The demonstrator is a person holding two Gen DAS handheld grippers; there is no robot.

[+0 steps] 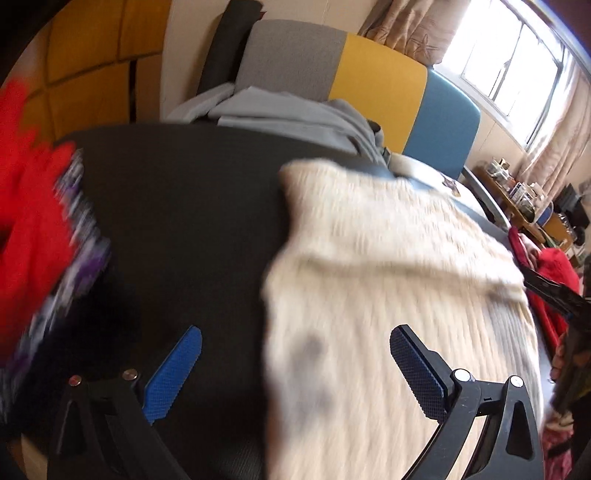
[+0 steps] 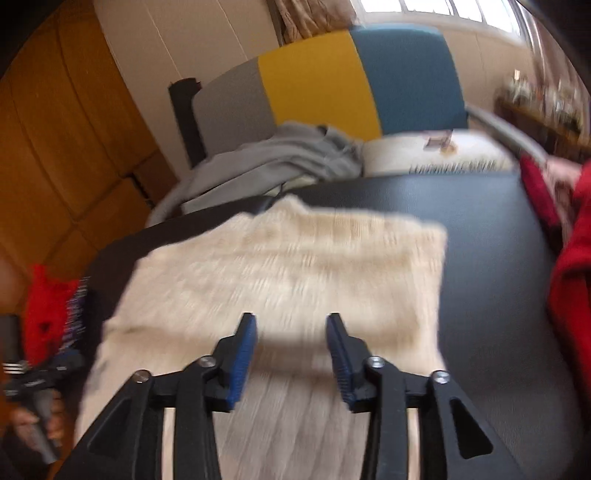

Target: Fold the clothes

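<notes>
Blue pads on the left tongs (image 1: 295, 354) spread wide, nothing between them; one pad over black mat (image 1: 184, 221), the other over the cream knit (image 1: 388, 277). Right tongs (image 2: 291, 328) parted more narrowly, empty, hovering above the knit (image 2: 288, 258), near its close edge. Knit lies on the mat (image 2: 480, 258), partly folded, a doubled layer across its far half; grey smudges on it by the left tongs. Both views blurred.

Beyond the tongs: grey garment (image 1: 295, 114) heaped at the mat's far edge, against a grey, yellow and blue headboard (image 2: 317, 88). Red cloth (image 1: 33, 206) left of the left tongs; more red (image 2: 572, 277) right of the right tongs. Wooden wardrobe (image 2: 74, 129) to the left, bright window (image 1: 517, 62) with beige curtain (image 1: 410, 26) far right, cluttered desk (image 1: 517, 192) below it.
</notes>
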